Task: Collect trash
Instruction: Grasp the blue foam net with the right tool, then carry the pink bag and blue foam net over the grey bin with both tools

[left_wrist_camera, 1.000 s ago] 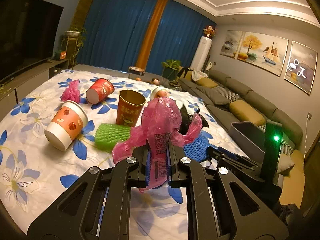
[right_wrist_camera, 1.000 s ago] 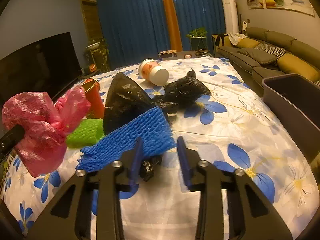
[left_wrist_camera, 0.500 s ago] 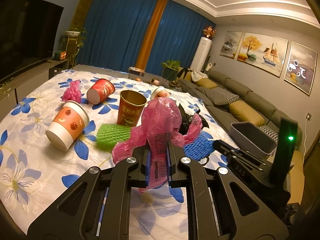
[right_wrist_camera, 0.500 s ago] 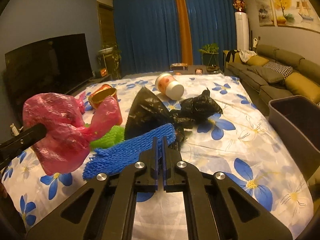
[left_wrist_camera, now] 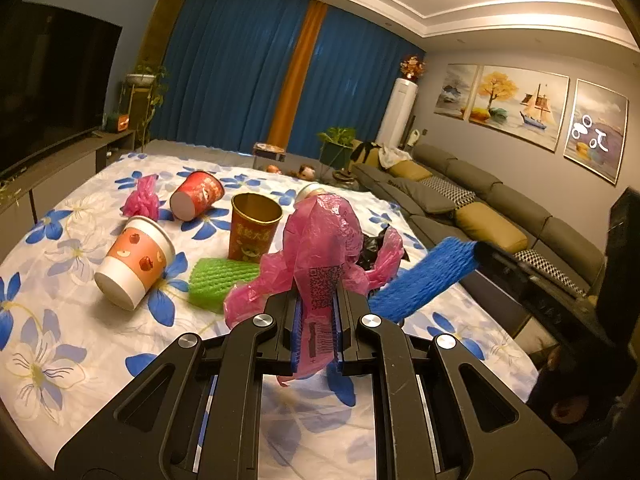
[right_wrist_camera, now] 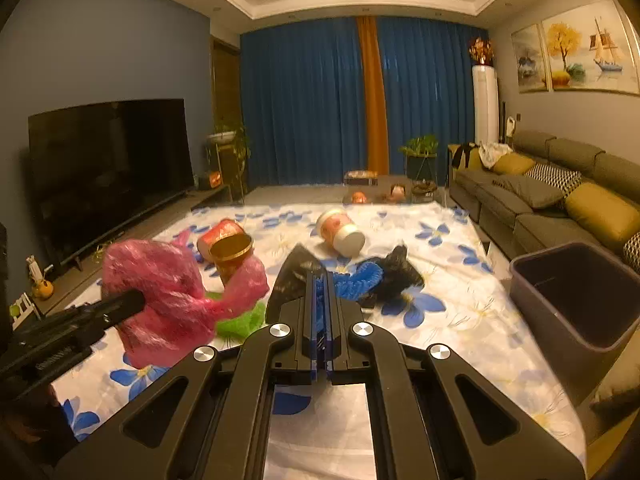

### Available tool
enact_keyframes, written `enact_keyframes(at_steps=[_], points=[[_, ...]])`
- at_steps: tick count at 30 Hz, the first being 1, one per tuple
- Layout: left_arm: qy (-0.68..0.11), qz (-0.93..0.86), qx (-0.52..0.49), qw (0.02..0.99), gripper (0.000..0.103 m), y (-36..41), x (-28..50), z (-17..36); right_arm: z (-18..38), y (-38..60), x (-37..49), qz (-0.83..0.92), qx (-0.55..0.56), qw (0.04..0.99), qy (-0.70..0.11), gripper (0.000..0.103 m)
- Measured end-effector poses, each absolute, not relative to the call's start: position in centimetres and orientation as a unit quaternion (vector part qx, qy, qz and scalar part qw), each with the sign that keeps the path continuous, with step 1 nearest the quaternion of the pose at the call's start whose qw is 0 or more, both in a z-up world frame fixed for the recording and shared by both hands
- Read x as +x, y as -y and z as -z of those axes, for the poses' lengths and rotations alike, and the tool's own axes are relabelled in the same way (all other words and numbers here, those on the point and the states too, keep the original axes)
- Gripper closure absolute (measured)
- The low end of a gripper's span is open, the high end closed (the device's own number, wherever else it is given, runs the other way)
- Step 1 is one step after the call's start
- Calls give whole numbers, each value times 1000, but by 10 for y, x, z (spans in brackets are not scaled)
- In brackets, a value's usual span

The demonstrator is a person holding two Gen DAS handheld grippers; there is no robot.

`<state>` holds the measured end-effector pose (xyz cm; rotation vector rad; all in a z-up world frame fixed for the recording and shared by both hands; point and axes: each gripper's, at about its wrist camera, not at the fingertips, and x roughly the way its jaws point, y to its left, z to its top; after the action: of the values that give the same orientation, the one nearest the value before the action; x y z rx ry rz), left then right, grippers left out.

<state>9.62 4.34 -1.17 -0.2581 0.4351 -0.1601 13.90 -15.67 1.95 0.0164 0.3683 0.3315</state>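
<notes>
Since a second ago your right gripper [right_wrist_camera: 320, 312] has clamped its fingers on the blue foam net [left_wrist_camera: 424, 280] and lifted it off the floral sheet [left_wrist_camera: 80, 320]. Net's long axis slants up to the right in the left wrist view; the pinched end is hidden between the pads. Your left gripper [left_wrist_camera: 318, 312] pinches the pink plastic bag [left_wrist_camera: 320, 240], held above the sheet. Grey bin [right_wrist_camera: 576, 300] is cut off at right.

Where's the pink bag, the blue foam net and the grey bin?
pink bag [left_wrist_camera: 320, 240], left wrist view, crumpled middle.
blue foam net [left_wrist_camera: 428, 276], left wrist view, middle of its length.
grey bin [right_wrist_camera: 568, 320], right wrist view, front wall.
</notes>
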Motion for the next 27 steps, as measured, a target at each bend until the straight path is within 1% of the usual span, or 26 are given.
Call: enact_keyframes(at_steps=[8, 27], points=[[-212, 95, -108, 967, 92, -21, 99, 1, -38, 181, 129, -150, 8, 975, -162, 99], [-203, 175, -71, 961, 92, 70, 133, -28, -75, 267, 128, -70, 13, 991, -114, 99]])
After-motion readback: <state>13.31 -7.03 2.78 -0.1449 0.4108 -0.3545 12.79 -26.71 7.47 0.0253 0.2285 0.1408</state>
